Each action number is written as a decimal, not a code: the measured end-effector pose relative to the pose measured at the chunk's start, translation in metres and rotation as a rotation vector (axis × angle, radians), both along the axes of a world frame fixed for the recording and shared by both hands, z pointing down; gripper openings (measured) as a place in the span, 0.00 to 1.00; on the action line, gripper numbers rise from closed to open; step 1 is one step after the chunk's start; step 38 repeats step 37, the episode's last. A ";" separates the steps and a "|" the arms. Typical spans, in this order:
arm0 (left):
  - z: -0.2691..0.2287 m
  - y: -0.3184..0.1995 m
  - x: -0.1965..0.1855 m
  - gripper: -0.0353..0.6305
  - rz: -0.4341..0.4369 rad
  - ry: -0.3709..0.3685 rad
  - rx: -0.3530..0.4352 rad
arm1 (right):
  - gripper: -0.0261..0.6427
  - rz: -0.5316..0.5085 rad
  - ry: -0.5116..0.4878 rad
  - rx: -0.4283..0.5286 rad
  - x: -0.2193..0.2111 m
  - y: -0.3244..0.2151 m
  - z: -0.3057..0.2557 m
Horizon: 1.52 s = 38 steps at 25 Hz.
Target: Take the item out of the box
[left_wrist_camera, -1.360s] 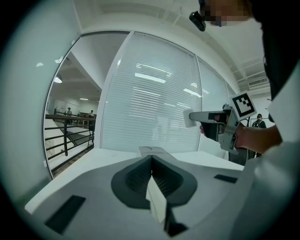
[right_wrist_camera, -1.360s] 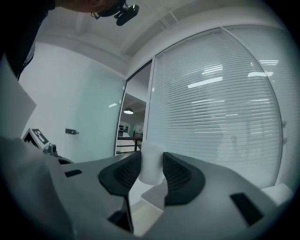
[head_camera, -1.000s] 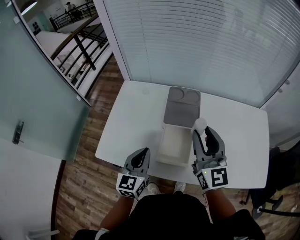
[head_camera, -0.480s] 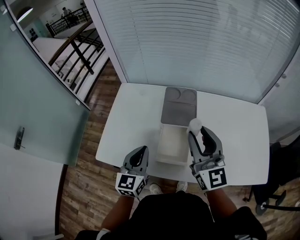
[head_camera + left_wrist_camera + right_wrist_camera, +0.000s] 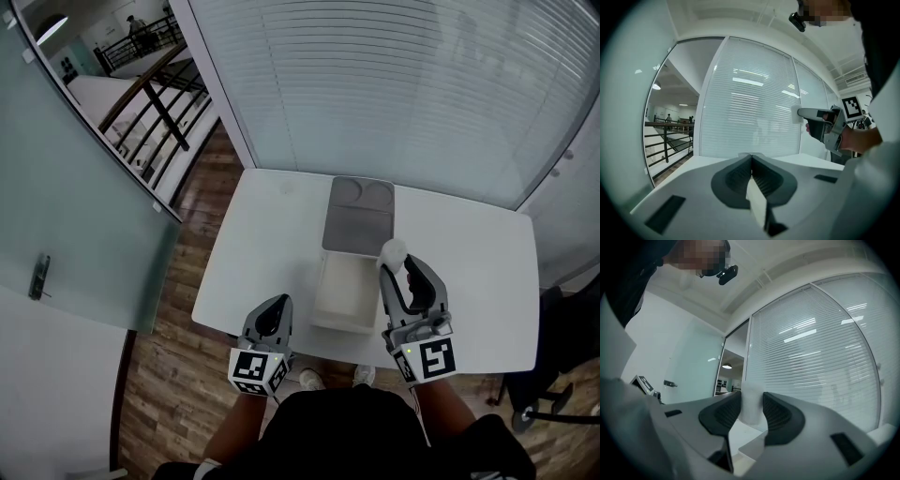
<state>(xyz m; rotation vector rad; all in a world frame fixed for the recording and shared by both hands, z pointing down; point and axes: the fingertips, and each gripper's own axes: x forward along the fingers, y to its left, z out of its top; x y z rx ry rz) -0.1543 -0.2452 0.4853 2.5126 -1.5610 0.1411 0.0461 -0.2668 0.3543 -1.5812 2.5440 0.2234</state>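
Observation:
An open white box (image 5: 343, 292) stands on the white table (image 5: 253, 244), its grey lid (image 5: 359, 214) folded back on the far side. My right gripper (image 5: 394, 262) hangs over the box's right rim, shut on a small white item (image 5: 392, 250). In the right gripper view the white item (image 5: 751, 401) sits pinched between the dark pads (image 5: 723, 414). The left gripper (image 5: 277, 304) hovers at the table's front edge left of the box, shut and empty; its jaws meet (image 5: 751, 161). In the left gripper view the right gripper (image 5: 820, 123) shows with the item (image 5: 796, 114).
A wall of white blinds (image 5: 394, 84) runs behind the table. A glass partition (image 5: 84, 216) and a stair railing (image 5: 150, 84) stand to the left over wood floor (image 5: 178, 375). A chair base (image 5: 539, 412) shows at the right.
The view has shifted slightly. My right gripper keeps the white item over the box's right rim, and the left gripper has barely moved.

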 end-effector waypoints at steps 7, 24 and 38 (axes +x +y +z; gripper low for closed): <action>-0.001 0.003 0.000 0.07 -0.013 0.050 -0.013 | 0.27 0.012 0.002 0.010 0.003 0.002 -0.001; -0.005 0.002 -0.012 0.07 -0.054 0.060 -0.006 | 0.26 0.005 0.039 0.003 0.001 0.001 0.002; -0.005 0.003 -0.003 0.07 -0.033 0.032 -0.001 | 0.26 0.006 0.058 -0.003 0.001 0.002 0.005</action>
